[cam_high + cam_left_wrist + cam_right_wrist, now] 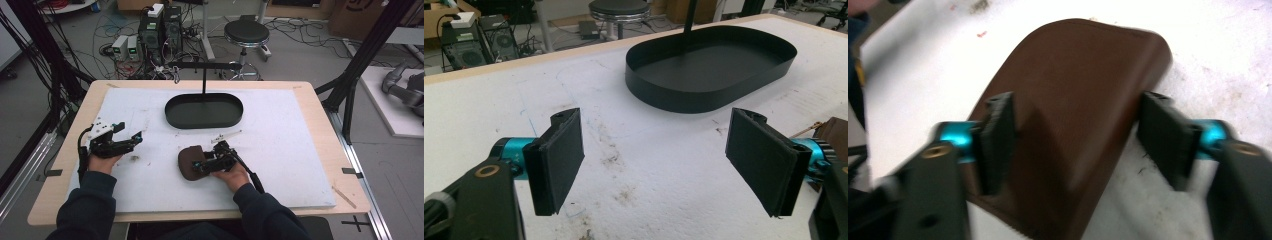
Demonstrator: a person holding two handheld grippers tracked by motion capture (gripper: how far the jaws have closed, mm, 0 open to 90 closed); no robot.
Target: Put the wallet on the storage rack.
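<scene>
A brown leather pouch [188, 159] lies flat on the white mat [285, 150], near the front middle. My right gripper [200, 165] reaches over it from the right. In the right gripper view the pouch [1073, 90] lies between the two spread jaws of the right gripper [1078, 135]: one pad over its surface, the other at its edge, open. My left gripper [129, 134] hovers at the left of the mat, open with nothing in it. In the left gripper view, the left gripper [664, 160] points toward the black oval tray [684, 97].
The black oval tray [171, 111] sits at the back middle of the mat, with a thin black post [204, 80] rising from it. A small pale stick [226, 135] lies just behind the right gripper. Beyond the table stand a stool [246, 32] and computers among cables.
</scene>
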